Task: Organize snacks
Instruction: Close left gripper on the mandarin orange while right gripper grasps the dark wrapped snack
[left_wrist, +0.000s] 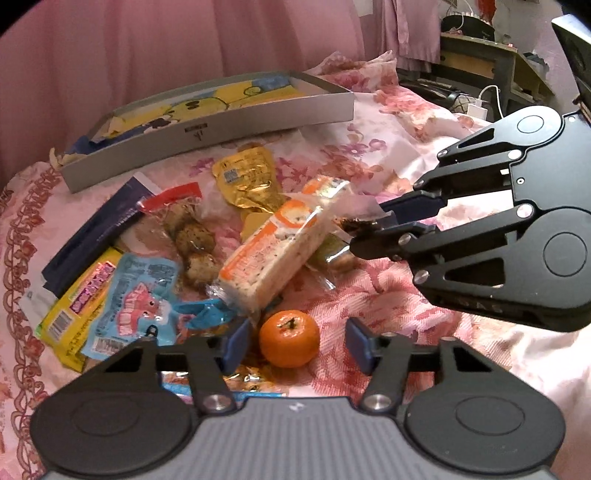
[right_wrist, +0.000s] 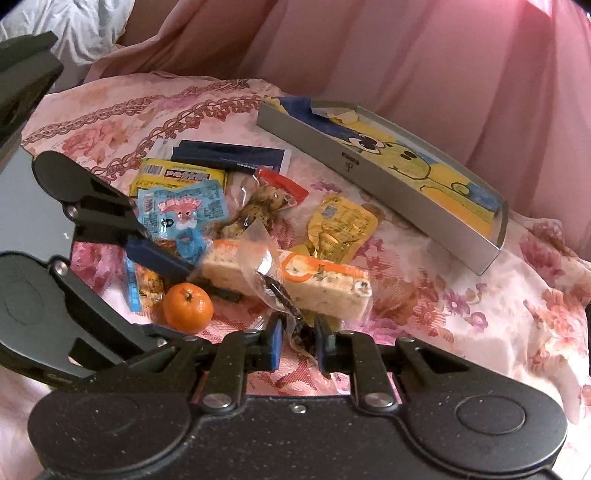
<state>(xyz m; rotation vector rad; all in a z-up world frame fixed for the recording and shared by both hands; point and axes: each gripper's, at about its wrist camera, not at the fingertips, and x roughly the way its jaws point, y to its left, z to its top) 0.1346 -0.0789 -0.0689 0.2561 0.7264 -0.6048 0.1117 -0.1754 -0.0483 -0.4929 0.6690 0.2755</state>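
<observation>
Snacks (left_wrist: 207, 240) strewn in a loose heap on a pink floral bedspread (left_wrist: 388, 295), just in front of a shallow grey tray (left_wrist: 221, 129) lined with a yellow cartoon picture; none of them lying in the tray

Found in the heap: a long bar in an orange-and-white wrapper (left_wrist: 273, 251) propped at a slant across the middle, a gold pouch (left_wrist: 247, 184) behind it, a red-topped clear pack of brownish lumps (left_wrist: 188, 229) to its left, then a light blue packet (left_wrist: 136, 306) overlapping a yellow packet (left_wrist: 74, 306) and a dark blue packet (left_wrist: 99, 229). Sat at the near edge, touching the cloth and close under the bar's lower end: a mandarin (left_wrist: 289, 338), stem up

Left gripper (left_wrist: 295, 345) spread wide, blue pads either side of the mandarin with a clear gap on both sides — gripping nothing. Whether the left pad brushed the blue packet's crumpled edge could not be told

Right gripper (right_wrist: 299, 341) drawn nearly together and clamped on a clear-wrapped dark snack (right_wrist: 280, 291), pads pinching the packet's near end while its crinkled far end lay up against the bar. Seen from the left wrist view, reached in from the right with fingertips close together at the bar's upper end

Hung behind the tray: a pink curtain (left_wrist: 184, 44)
</observation>
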